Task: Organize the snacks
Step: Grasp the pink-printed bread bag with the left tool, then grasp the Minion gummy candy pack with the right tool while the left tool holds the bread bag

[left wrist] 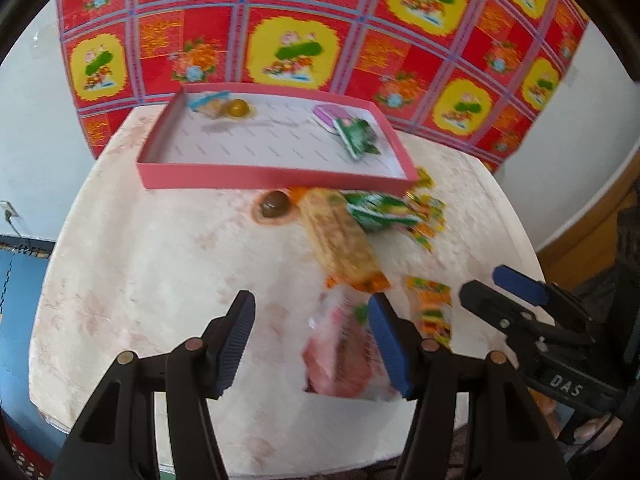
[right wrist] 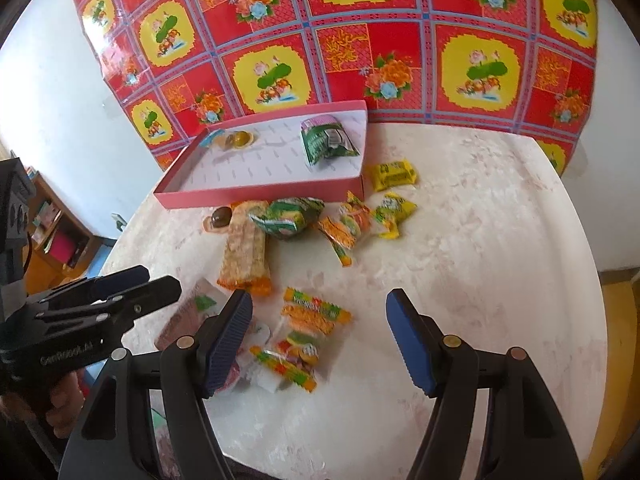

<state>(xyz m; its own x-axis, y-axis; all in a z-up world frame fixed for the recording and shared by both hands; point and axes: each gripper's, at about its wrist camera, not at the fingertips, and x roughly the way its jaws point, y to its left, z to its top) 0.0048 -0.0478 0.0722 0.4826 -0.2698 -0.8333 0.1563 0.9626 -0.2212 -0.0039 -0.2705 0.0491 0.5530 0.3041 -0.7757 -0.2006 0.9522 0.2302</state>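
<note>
A pink tray (left wrist: pixel 208 170) (right wrist: pixel 256 192) at the far side of the table holds a jelly cup (left wrist: pixel 237 108), a purple packet (left wrist: pixel 330 116) and a green packet (left wrist: pixel 356 136) (right wrist: pixel 326 140). Loose snacks lie in front of it: a brown jelly cup (left wrist: pixel 275 205), a long cracker pack (left wrist: pixel 340 240) (right wrist: pixel 244 248), green and yellow packets (right wrist: pixel 394 174). My left gripper (left wrist: pixel 312 344) is open above a pink wrapped snack (left wrist: pixel 340 360). My right gripper (right wrist: pixel 320 340) is open and empty over small orange candy packets (right wrist: pixel 312 316); it shows in the left wrist view (left wrist: pixel 500 292).
The snacks lie on a pale marbled table (left wrist: pixel 160 260) (right wrist: pixel 500 240). A red and yellow flowered cloth (right wrist: pixel 360 40) hangs on the wall behind. A wooden shelf (right wrist: pixel 52 232) stands low at the left.
</note>
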